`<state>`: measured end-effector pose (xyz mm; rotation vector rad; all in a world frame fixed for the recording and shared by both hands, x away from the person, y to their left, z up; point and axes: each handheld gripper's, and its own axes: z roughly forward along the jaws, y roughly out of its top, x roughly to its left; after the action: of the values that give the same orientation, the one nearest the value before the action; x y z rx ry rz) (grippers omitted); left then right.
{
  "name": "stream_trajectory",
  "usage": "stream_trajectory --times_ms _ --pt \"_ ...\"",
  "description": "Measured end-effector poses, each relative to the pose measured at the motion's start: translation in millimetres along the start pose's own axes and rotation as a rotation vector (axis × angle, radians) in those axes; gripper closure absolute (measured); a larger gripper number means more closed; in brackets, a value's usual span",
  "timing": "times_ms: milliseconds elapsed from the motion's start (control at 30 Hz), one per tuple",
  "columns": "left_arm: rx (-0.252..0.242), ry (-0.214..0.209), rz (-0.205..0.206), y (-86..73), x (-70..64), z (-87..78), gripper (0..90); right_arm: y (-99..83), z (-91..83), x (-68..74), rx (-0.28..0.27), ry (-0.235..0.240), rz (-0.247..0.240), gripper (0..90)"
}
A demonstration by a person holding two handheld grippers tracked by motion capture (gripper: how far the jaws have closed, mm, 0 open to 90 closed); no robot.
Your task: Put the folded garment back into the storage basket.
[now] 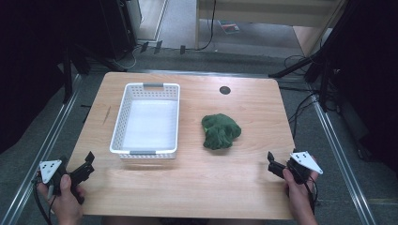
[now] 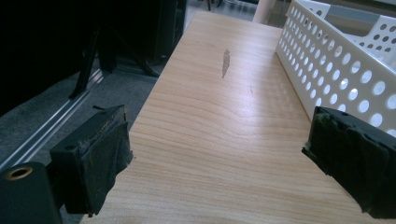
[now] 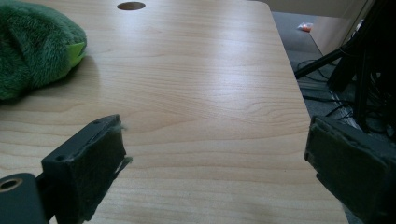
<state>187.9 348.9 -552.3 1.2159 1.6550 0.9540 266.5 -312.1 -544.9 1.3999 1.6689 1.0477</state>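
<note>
A green plush toy (image 1: 220, 131) lies on the wooden table (image 1: 197, 187), right of centre; its fuzzy edge (image 3: 32, 46) fills the upper left of the right gripper view. A white perforated basket (image 1: 146, 121) stands empty left of it, and its holed side wall (image 2: 336, 60) rises at the right of the left gripper view. My left gripper (image 1: 88, 164) rests at the table's front left corner, open, jaws wide apart over bare wood. At the front right edge my right gripper (image 1: 272, 164) is open too, with nothing between its jaws (image 3: 210, 168).
A round dark hole (image 1: 225, 90) sits near the table's far edge. A dark scuff (image 2: 226, 62) marks the wood left of the basket. Black stands and cables crowd the floor on both sides, with metal rails along the table's flanks.
</note>
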Motion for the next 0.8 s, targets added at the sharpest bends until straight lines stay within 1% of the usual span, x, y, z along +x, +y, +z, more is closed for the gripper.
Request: stream_trajectory --times_ms 200,233,333,367,400,433,467,533,567,667,700,767,800 --pt "-0.016 -0.004 -0.019 2.3 2.3 -2.3 6.9 0.2 0.4 1.5 0.006 -0.009 -0.016 5.3" --pt "-0.022 -0.012 -0.032 6.2 3.5 -4.4 6.9 0.2 0.3 1.9 0.004 -0.010 -0.019 5.3" --pt "-0.040 -0.008 -0.029 11.4 3.5 -8.1 6.9 -0.1 -0.3 2.1 -0.003 -0.012 -0.022 5.3" --pt "-0.051 -0.011 -0.036 14.3 3.2 -9.9 6.9 -0.1 -0.3 2.1 -0.003 -0.012 -0.022 5.3" --pt "-0.064 -0.018 -0.047 20.7 1.8 -13.4 6.9 -0.2 -0.6 1.4 -0.010 -0.012 -0.017 5.3" --pt "-0.064 -0.018 -0.047 20.7 1.8 -13.4 6.9 -0.3 -0.8 1.2 -0.015 -0.011 -0.009 5.3" --pt "-0.079 -0.021 -0.048 27.3 -0.9 -16.9 6.9 -0.2 -0.8 1.2 -0.016 -0.012 -0.008 5.3" --pt "-0.090 -0.030 -0.044 33.3 -4.7 -20.7 6.9 -0.3 -0.8 2.1 -0.019 -0.024 -0.018 5.5" --pt "-0.090 -0.030 -0.044 33.3 -4.7 -20.7 6.9 -0.4 -1.1 2.9 -0.024 -0.029 -0.021 5.9" --pt "-0.099 -0.038 -0.025 40.4 -12.4 -24.7 6.9 -0.4 -1.2 3.0 -0.031 -0.027 -0.021 6.6" --pt "-0.096 -0.052 -0.024 44.6 -17.6 -26.3 6.9 -0.4 -1.2 2.8 -0.031 -0.025 -0.016 7.0" --pt "-0.094 -0.052 -0.019 46.4 -20.2 -26.7 6.9 -0.4 -1.1 2.4 -0.034 -0.022 -0.016 7.2" --pt "-0.089 -0.059 -0.025 48.1 -23.1 -26.9 6.9 -0.4 -1.2 2.3 -0.034 -0.021 -0.015 7.2"
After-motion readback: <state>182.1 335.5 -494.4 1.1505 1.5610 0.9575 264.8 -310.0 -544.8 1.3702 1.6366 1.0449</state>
